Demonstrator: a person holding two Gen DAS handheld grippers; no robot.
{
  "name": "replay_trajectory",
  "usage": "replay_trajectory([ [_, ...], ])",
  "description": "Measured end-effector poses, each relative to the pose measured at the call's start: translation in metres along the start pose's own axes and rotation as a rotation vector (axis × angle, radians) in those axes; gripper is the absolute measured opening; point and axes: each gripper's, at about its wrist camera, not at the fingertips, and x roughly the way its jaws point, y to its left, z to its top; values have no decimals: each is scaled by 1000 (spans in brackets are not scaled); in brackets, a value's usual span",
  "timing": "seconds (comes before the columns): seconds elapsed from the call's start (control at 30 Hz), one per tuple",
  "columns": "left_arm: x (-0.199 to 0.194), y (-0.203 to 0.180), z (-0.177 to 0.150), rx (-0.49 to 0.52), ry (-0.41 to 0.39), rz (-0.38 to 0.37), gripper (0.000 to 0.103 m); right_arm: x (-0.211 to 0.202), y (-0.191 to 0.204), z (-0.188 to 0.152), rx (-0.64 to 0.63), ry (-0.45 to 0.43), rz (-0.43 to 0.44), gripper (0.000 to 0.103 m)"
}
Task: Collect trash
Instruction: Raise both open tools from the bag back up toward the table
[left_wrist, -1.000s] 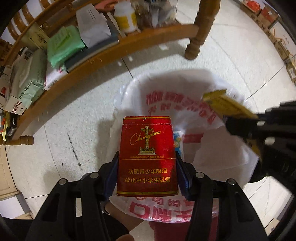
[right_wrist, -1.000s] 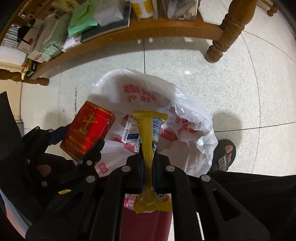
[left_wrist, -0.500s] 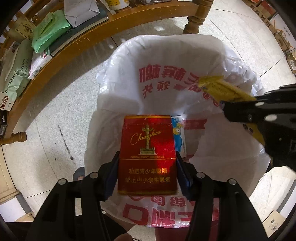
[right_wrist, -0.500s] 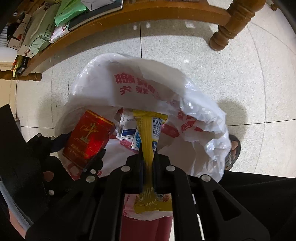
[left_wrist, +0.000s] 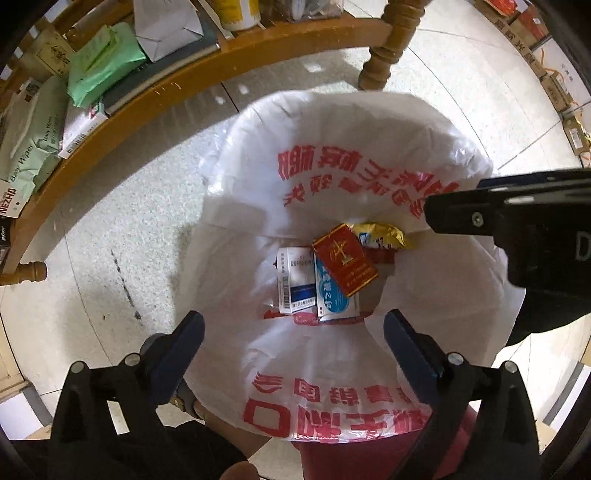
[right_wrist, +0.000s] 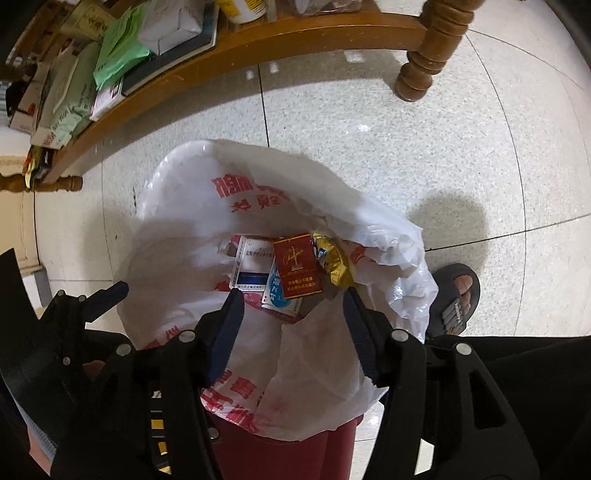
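A white plastic bag (left_wrist: 354, 155) with red print lines a red bin on the floor; it also shows in the right wrist view (right_wrist: 258, 192). Inside lie a red cigarette pack (left_wrist: 345, 264) (right_wrist: 297, 271), a yellow wrapper (left_wrist: 382, 236) (right_wrist: 332, 264), a white and blue box (left_wrist: 295, 284) (right_wrist: 249, 267) and a light blue packet (left_wrist: 332, 297). My left gripper (left_wrist: 293, 332) is open and empty above the bag's mouth. My right gripper (right_wrist: 293, 308) is open and empty above the bag; it shows at the right of the left wrist view (left_wrist: 509, 218).
A wooden shelf (left_wrist: 207, 77) (right_wrist: 295, 33) behind the bin holds packets, wipes and books. Its turned leg (left_wrist: 384, 55) (right_wrist: 424, 62) stands on the tiled floor. A foot in a dark sandal (right_wrist: 456, 295) stands right of the bin.
Both grippers have opened. The red cigarette pack has dropped from the left gripper and the yellow wrapper from the right gripper into the bag.
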Motion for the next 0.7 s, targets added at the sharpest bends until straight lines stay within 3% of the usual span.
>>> replay_trajectory([
  [0.2, -2, -4, -1, -12, -5, 14, 95, -8, -6, -1, 33, -15, 9, 56],
  [0.7, -41, 21, 0, -127, -126, 48, 95, -65, -6, -13, 29, -142, 20, 62],
])
